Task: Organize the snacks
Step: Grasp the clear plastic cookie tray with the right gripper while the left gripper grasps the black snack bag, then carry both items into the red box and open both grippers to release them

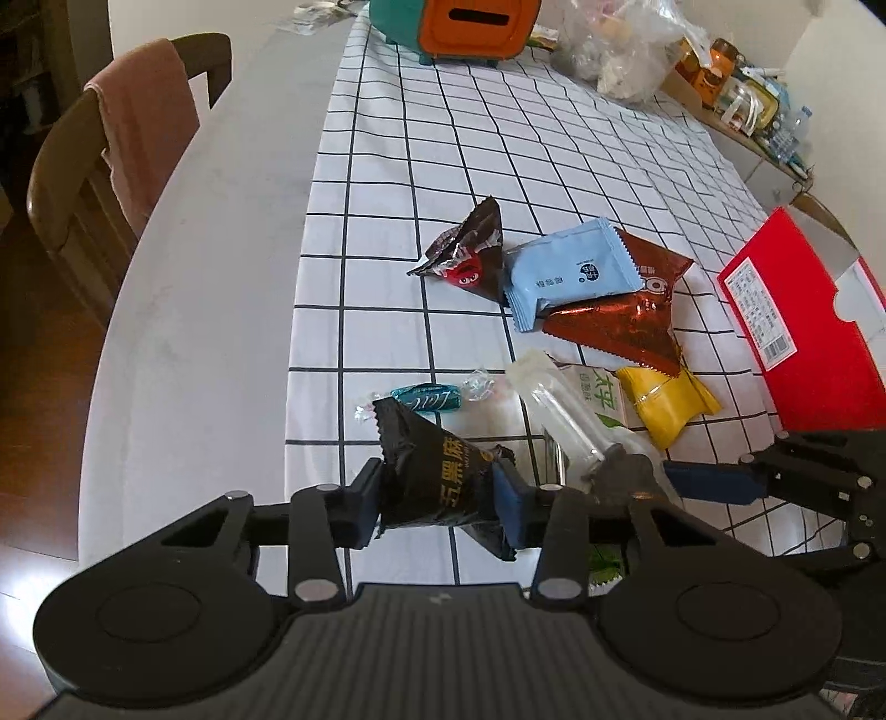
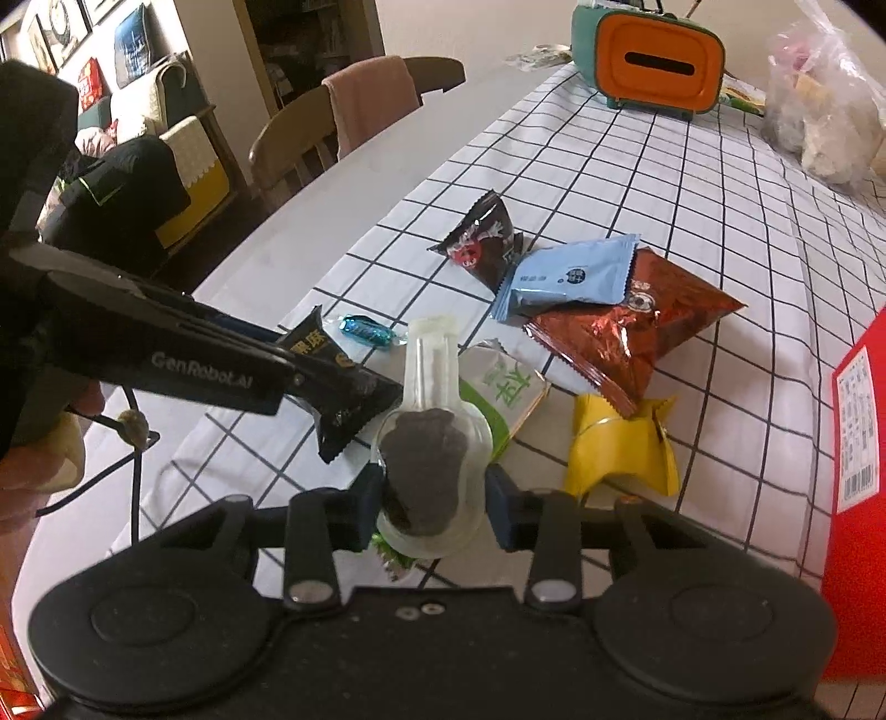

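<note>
My left gripper (image 1: 440,501) is shut on a black snack packet (image 1: 432,471) with gold lettering, held just above the checked cloth. In the right wrist view that packet (image 2: 346,382) sticks out of the left gripper's fingers (image 2: 266,360). My right gripper (image 2: 432,498) is shut on a clear plastic pouch (image 2: 429,437) with a dark filling and a long neck. From the left wrist view this pouch (image 1: 559,415) lies between both tools. Loose snacks lie beyond: a teal candy (image 1: 426,400), a yellow packet (image 1: 667,407), a green-and-white packet (image 2: 512,387), a red-brown bag (image 1: 620,315), a light blue packet (image 1: 565,271) and a dark chocolate packet (image 1: 470,255).
A red box (image 1: 803,327) stands open at the right edge. At the far end of the table sit a teal and orange tissue holder (image 1: 459,27) and a clear plastic bag (image 1: 626,44). A wooden chair (image 1: 83,166) with a pink towel stands left of the table.
</note>
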`<state>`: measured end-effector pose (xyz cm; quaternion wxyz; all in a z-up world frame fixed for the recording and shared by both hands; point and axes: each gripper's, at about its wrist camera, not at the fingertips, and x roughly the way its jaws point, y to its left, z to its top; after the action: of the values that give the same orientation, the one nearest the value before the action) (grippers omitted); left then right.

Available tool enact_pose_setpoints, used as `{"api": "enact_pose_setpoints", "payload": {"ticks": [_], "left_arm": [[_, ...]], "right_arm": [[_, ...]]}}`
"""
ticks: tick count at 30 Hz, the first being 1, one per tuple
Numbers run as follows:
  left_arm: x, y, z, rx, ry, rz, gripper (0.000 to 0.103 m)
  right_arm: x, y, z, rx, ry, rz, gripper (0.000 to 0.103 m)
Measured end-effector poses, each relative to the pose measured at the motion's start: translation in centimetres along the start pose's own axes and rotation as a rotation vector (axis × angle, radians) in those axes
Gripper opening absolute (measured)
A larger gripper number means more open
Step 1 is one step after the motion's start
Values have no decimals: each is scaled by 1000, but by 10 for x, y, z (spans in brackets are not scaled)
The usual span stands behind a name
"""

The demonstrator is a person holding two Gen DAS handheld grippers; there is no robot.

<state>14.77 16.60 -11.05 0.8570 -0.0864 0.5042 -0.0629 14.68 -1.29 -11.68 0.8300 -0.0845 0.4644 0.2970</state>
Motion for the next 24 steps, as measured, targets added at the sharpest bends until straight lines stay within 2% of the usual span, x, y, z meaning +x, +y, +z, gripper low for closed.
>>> {"api": "enact_pose_setpoints", "payload": {"ticks": [7, 14, 24], "left_arm": [[-10, 0, -9, -31, -6, -14, 34], [-21, -6, -21, -49, -20, -5, 27], [-48, -22, -29, -57, -52, 19, 22]], "right_arm": [[-24, -2, -8, 56, -27, 11, 38], [-54, -8, -16, 116, -65, 9, 38], [-103, -26, -31, 184, -133, -8, 38]]}}
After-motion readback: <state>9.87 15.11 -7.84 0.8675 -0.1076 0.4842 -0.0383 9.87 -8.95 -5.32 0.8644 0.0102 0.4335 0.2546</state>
